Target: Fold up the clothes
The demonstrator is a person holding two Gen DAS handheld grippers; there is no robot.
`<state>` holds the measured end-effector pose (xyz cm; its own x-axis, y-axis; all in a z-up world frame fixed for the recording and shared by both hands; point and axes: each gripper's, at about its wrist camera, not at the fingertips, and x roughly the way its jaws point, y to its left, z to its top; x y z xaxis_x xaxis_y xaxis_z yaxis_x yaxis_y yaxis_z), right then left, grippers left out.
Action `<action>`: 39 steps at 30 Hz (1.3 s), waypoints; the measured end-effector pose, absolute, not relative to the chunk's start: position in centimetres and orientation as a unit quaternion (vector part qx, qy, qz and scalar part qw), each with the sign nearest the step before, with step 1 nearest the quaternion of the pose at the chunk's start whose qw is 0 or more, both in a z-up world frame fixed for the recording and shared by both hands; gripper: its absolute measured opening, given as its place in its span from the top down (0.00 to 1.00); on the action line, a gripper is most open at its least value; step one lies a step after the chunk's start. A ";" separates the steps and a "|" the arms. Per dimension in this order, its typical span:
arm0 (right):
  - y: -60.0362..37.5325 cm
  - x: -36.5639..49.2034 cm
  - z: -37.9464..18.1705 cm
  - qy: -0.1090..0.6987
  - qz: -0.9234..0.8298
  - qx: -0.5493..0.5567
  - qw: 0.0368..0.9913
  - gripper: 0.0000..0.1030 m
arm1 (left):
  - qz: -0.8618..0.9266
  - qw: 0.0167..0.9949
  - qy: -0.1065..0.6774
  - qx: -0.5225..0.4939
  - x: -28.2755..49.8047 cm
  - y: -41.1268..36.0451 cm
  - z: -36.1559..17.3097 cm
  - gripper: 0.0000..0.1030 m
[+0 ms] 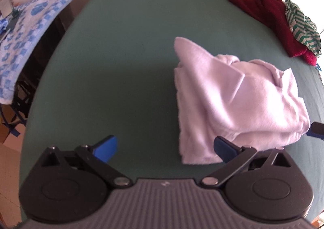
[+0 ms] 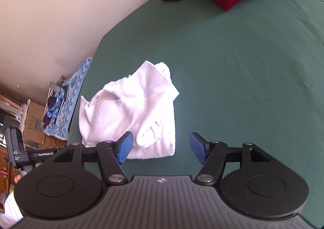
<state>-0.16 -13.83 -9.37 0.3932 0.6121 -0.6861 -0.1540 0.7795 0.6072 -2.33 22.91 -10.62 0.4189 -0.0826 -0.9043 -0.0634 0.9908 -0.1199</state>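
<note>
While the white garment (image 2: 129,113) lies crumpled in a loose heap on the green table cover (image 2: 243,87), a dark red cloth (image 1: 271,20) with a green-striped piece (image 1: 301,26) on top sits at the far corner, well apart. A blue patterned towel (image 1: 26,32) hangs off to the left side, beyond the table. Left gripper (image 1: 165,149) hovers with jaws spread wide, nothing between the pads, one finger over the garment's near edge. Right gripper (image 2: 161,148) is released too, jaws apart, empty, just beside the heap.
</note>
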 end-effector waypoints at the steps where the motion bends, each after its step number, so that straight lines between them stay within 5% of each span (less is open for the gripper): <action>1: -13.8 -0.2 -9.4 0.497 0.238 0.229 0.802 0.36 | -0.006 0.838 0.542 -0.065 -2.5 23.0 -10.6 0.01; 16: -15.0 1.0 -11.7 0.524 0.228 0.356 0.740 0.36 | -0.059 0.809 0.554 -0.188 -0.2 23.4 -12.0 0.01; 39: -14.0 5.0 -13.3 0.531 0.301 0.382 0.694 0.35 | -0.092 0.783 0.545 -0.287 2.0 24.4 -12.9 0.01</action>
